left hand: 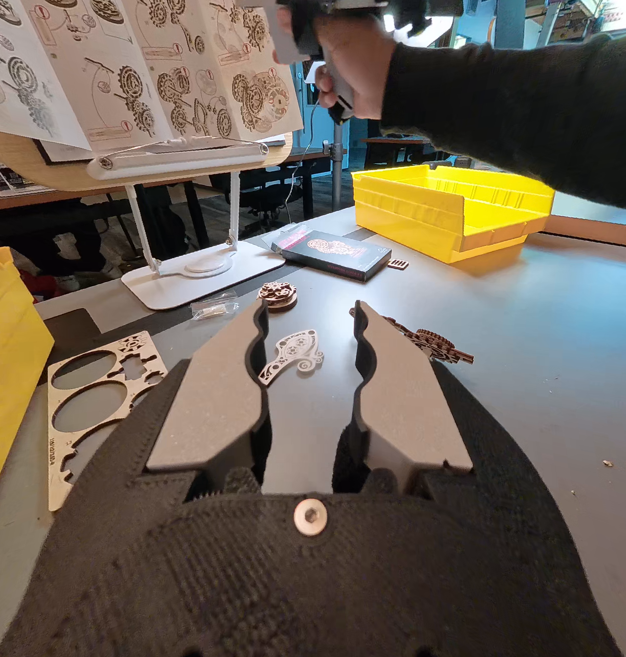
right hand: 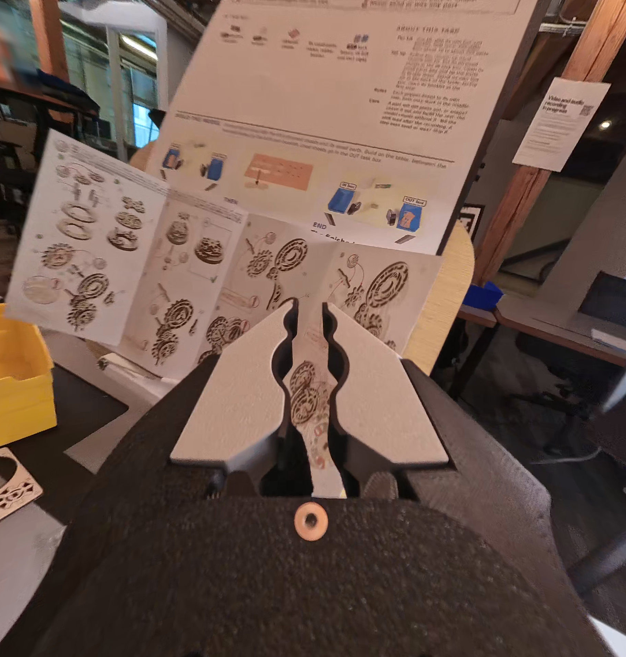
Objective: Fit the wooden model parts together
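My left gripper [left hand: 310,309] is open and empty, low over the grey table [left hand: 517,355]. A flat pale wooden ornament piece [left hand: 292,355] lies on the table between its fingers, untouched. A round wooden gear assembly [left hand: 277,297] sits just beyond it. A dark wooden gear assembly [left hand: 434,343] lies behind the right finger. My right gripper [right hand: 310,305] is raised close in front of the instruction sheet [right hand: 204,270]. Its jaws stand a narrow gap apart, with the sheet showing through. In the left wrist view a hand [left hand: 350,71] holds it at the sheet's upper right edge.
The sheet rests on a white stand [left hand: 197,277]. A punched-out wooden sheet [left hand: 91,391] lies at the left. A black box [left hand: 334,254] and a small plastic bag [left hand: 213,309] lie behind the parts. Yellow bins stand at the back right [left hand: 446,213] and left [left hand: 5,337]. Left tips to right tips: about 40 cm.
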Motion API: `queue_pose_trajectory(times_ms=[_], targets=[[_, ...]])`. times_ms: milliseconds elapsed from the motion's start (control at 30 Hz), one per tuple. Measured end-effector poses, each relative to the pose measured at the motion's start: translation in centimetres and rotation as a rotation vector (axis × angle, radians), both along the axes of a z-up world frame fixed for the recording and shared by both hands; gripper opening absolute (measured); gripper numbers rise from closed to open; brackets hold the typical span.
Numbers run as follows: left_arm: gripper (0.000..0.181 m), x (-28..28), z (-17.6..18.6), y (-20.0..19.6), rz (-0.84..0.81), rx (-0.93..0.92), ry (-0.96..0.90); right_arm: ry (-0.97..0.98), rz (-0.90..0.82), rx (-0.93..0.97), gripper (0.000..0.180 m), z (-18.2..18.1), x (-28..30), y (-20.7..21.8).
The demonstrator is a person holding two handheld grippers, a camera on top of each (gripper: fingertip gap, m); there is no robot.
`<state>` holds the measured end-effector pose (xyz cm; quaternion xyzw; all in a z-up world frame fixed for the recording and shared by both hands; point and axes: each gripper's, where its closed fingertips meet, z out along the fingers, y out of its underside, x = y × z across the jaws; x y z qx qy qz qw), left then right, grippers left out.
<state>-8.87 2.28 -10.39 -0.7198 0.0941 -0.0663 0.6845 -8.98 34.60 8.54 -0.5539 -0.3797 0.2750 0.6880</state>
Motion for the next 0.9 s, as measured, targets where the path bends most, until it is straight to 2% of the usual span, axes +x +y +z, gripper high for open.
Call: queue_pose_trajectory(times_ms=[267, 900], targets=[[0.046, 0.1, 0.1, 0.0, -0.015, 0.0, -0.033, -0.102, -0.087, 0.004, 0.011, -0.6, -1.9, 5.0], [0.046, 0.1, -0.1, 0.1, -0.021, -0.011, -0.043, -0.172, -0.074, 0.079, 0.009, -1.6, -2.6, 4.9]])
